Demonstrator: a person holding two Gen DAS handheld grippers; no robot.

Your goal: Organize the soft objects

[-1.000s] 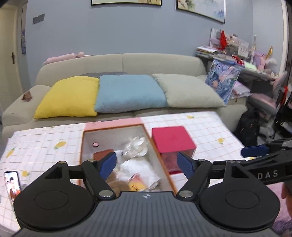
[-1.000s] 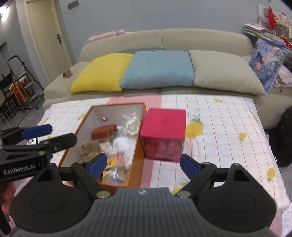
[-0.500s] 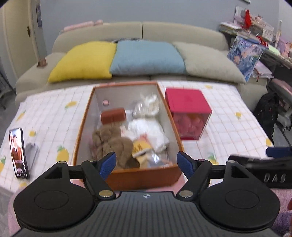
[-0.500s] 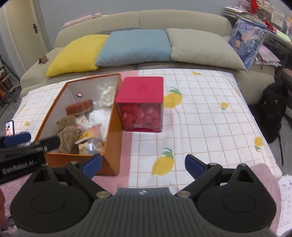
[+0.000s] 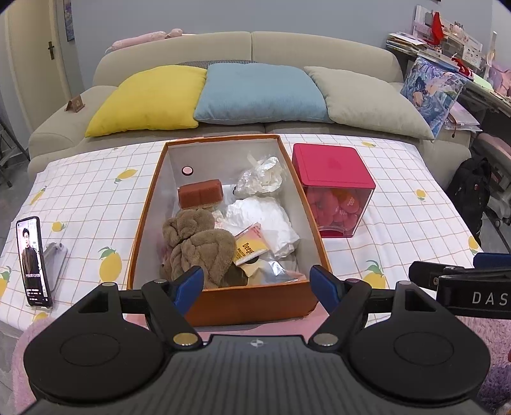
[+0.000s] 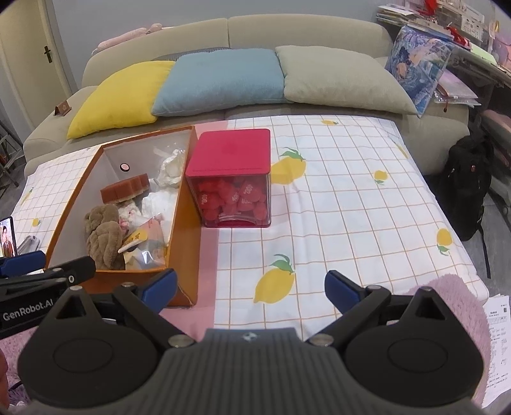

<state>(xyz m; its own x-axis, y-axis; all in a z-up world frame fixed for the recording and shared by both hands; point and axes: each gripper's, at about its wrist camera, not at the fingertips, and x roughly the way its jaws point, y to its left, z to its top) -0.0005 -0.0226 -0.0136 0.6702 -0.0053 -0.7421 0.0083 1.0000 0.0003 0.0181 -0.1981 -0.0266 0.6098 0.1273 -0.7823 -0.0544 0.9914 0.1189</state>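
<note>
From the left wrist camera, the left gripper (image 5: 257, 281) hangs with its blue-padded jaws spread wide and nothing between them, just above the near wall of an open orange cardboard box (image 5: 252, 306). The box sits on a bench covered by a white checked cloth printed with lemons (image 5: 86, 204). Inside the box lie a knotted brown plush towel (image 5: 198, 245), a brown sponge block (image 5: 200, 192), crumpled white plastic wrapping (image 5: 265, 220), a clear crinkled bag (image 5: 262, 175) and a yellow and pink packet (image 5: 250, 244). Just right of the box stands a clear cube container with a red lid (image 5: 332, 170), filled with red heart-shaped pieces. A smartphone (image 5: 32, 261) stands propped at the bench's left edge. The right gripper's arm enters at the right edge. From the right wrist camera, the right gripper (image 6: 250, 285) has just been opening its jaws; they stand wide apart and empty over bare cloth near the bench's front edge, right of the orange box (image 6: 179, 223). The red-lidded container (image 6: 231, 150) touches the box's right wall. Behind the bench, a beige sofa (image 6: 303, 28) carries yellow, blue and grey cushions.
</note>
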